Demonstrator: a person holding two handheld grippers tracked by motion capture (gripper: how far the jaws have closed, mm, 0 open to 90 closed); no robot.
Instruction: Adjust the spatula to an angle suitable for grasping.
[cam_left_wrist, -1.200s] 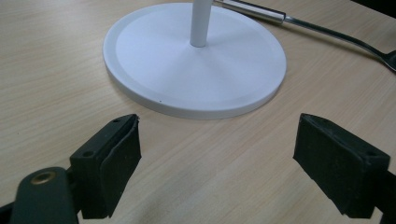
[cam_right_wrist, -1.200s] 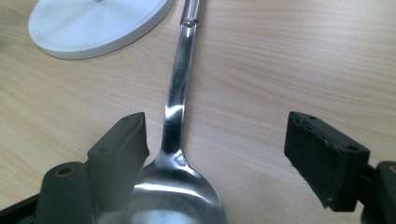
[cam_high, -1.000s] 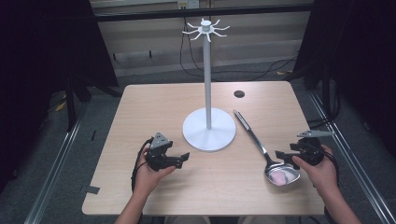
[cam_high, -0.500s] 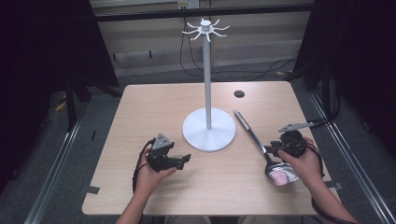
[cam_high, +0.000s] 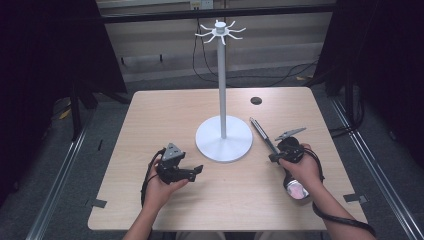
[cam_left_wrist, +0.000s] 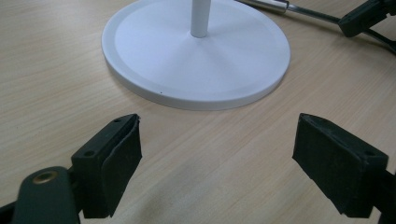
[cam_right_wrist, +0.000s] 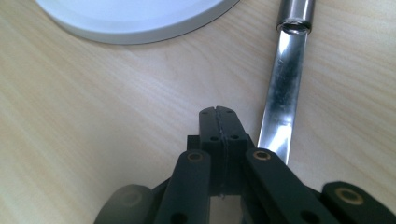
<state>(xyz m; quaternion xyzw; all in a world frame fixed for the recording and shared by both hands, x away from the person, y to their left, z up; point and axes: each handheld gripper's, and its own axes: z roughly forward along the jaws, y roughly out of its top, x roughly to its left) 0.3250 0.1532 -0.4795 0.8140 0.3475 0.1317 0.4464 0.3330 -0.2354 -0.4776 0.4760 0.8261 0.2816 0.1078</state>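
Ladle (cam_high: 272, 145) flat on worktop (cam_high: 160, 115), right of white hook stand (cam_high: 223, 137). Right tool (cam_right_wrist: 218, 116) just clenched empty, beside handle. Left tool (cam_left_wrist: 219, 163) released, idle. Approach step; next: reopen, straddle handle.

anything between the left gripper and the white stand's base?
Nothing: bare wood of the table runs from the open left gripper to the stand base, seen in the left gripper view and the high view.

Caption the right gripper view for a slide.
Right gripper, jaws shut on nothing, beside the steel ladle handle near the white stand base.
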